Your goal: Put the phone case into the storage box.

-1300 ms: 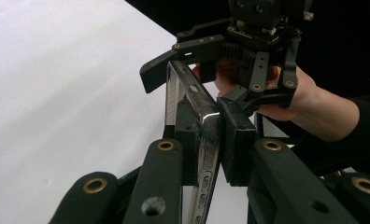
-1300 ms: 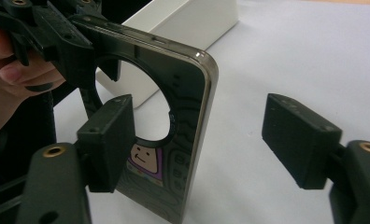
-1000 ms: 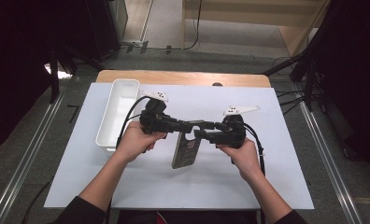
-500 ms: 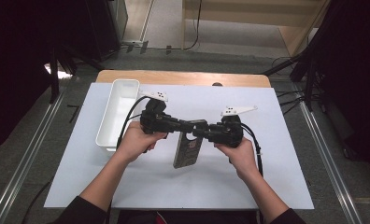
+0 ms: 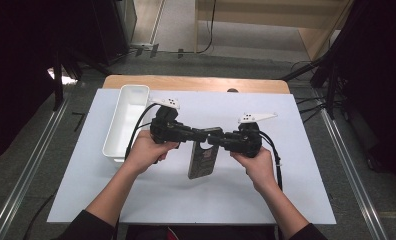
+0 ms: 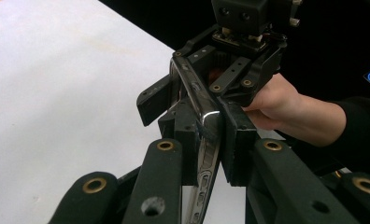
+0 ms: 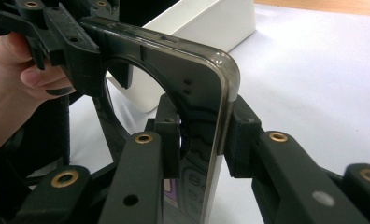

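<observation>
I have the phone case (image 5: 202,159) held above the counter's (image 5: 296,200) middle, my left tool (image 5: 202,135) clamped at its ten o'clock corner, my right tool (image 5: 215,139) just closing on the two o'clock corner. Next, I'd judge: flex it carefully.

Phone case (image 7: 192,93): glossy dark translucent plastic, smooth, shiny rim catching light. Right gripper (image 7: 199,140) and left gripper (image 6: 209,135): matt black plastic, brass-coloured rivets. Bin (image 5: 127,120) far left: smooth white plastic. Table (image 5: 296,190): matt white top, wood edge at far side.
</observation>
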Demonstrator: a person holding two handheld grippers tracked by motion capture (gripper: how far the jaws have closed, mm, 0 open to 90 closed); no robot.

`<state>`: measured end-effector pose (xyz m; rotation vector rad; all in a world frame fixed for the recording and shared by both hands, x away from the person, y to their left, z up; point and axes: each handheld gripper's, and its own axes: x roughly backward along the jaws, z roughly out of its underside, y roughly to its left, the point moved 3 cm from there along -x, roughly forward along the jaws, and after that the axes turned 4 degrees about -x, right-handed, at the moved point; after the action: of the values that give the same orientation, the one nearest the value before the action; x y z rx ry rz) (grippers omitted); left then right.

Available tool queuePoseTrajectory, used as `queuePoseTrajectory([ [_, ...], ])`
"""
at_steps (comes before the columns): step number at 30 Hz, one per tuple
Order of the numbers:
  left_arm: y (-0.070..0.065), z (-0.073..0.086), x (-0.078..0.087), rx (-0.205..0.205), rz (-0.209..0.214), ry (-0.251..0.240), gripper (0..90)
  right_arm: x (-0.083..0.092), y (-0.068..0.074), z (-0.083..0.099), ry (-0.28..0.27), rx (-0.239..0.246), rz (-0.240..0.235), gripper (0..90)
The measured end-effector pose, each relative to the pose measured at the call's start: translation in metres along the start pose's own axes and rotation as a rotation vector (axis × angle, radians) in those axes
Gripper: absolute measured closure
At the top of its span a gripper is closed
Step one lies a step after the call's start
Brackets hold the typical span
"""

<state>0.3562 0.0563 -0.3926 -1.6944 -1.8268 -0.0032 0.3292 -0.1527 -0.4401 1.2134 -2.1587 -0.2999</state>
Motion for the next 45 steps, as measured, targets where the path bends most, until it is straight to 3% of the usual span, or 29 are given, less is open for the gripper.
queuePoseTrajectory([
  [6,-0.001,-0.001,0.000,-0.037,-0.045,-0.011,73.2,0.001,0.000,0.000,0.012,0.010,0.014,70.5],
  [17,-0.008,-0.003,-0.006,-0.106,-0.093,0.018,40.7,0.003,0.001,-0.002,0.014,0.021,0.027,70.5],
  [20,-0.008,-0.004,-0.007,-0.139,-0.114,-0.010,32.0,0.005,0.001,-0.002,0.015,0.024,0.038,70.5],
  [22,-0.007,-0.004,-0.007,-0.133,-0.137,-0.010,27.2,0.006,0.000,-0.003,0.015,0.021,0.040,70.5],
  [30,-0.006,-0.003,-0.009,-0.122,-0.156,0.019,27.1,0.009,-0.002,-0.003,0.020,0.016,0.071,70.5],
  [36,-0.003,-0.003,-0.008,-0.081,-0.146,0.015,27.1,0.013,-0.005,-0.005,0.028,-0.013,0.087,70.5],
  [45,0.001,-0.001,-0.005,-0.048,-0.179,0.013,27.1,0.016,-0.009,-0.005,0.034,-0.025,0.131,70.4],
])
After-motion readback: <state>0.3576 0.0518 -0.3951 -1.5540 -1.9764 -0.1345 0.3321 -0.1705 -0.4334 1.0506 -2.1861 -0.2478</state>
